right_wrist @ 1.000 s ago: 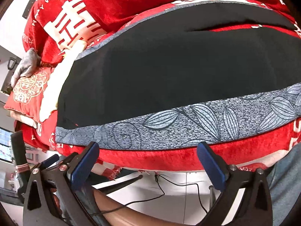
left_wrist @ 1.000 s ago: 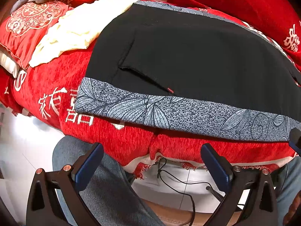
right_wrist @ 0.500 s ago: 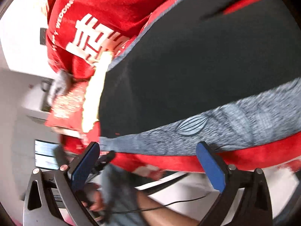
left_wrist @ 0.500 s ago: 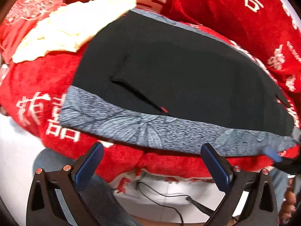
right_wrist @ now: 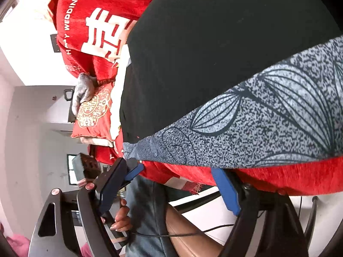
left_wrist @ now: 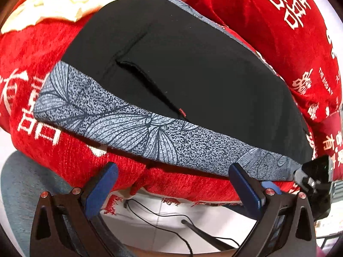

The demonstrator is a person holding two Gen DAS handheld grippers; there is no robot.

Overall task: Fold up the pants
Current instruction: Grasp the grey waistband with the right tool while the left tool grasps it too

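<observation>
Left gripper (left_wrist: 171, 184) jaws wide apart, holding nothing, just short of the red blanket's (left_wrist: 81, 160) edge. Right gripper (right_wrist: 171, 188) jaws have just been closing, still apart, nothing between them. Beyond: black pants (left_wrist: 193, 68) lie flat on blanket, grey leaf-print band (left_wrist: 150, 135) nearest. Cream cloth (left_wrist: 64, 2) farther back

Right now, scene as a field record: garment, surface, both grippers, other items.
garment: black pants with a grey leaf-print waistband, spread flat, not yet folded
surface: red plush blanket with white characters under the pants
left gripper: open, nothing between the pads, below the waistband edge
right gripper: open, jaws just been closing, nothing between them, at the waistband corner
other items: cream cloth beyond the pants; red embroidered cushion; black cables on the floor
</observation>
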